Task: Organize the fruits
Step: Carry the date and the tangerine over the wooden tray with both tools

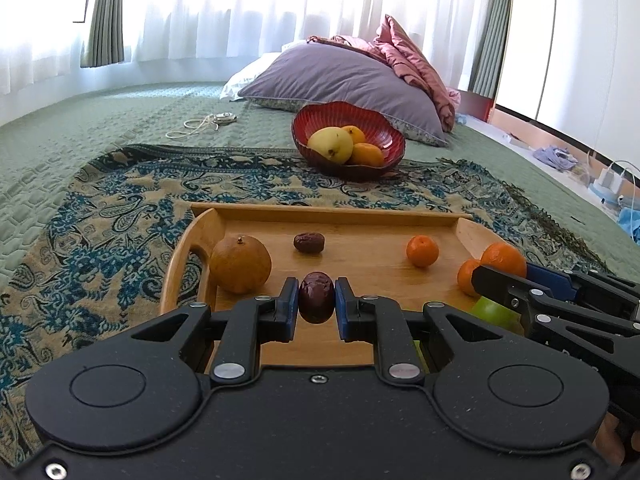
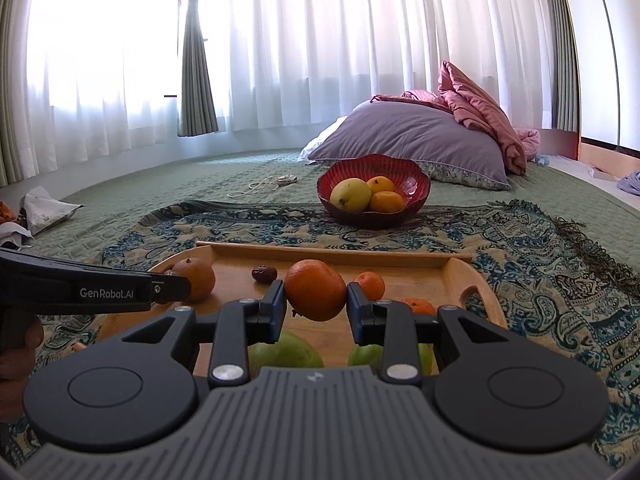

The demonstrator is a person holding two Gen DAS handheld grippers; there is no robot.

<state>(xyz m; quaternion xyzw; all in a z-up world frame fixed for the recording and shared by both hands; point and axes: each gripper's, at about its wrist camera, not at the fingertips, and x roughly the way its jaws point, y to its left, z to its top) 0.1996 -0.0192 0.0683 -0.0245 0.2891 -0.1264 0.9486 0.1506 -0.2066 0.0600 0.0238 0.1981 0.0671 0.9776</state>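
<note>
Two green fruits (image 2: 285,351) half hidden behind the right gripper (image 2: 316,300) pinching a round orange mandarin (image 2: 315,290), left gripper (image 1: 317,300) pinching a dark red date (image 1: 316,297) above the wooden tray (image 1: 360,264), ribbed red bowl (image 1: 384,128) holding a yellow pear (image 1: 331,144) and two oranges (image 1: 366,154).

Around the wooden tray (image 2: 476,280), two dark red dates (image 1: 316,297) are showing on or over it, one big brownish orange (image 1: 240,264), three small tangerines (image 1: 422,251) and two green fruits (image 2: 285,354), while beyond it one red bowl (image 2: 416,178) is holding three yellow-orange fruits.
</note>
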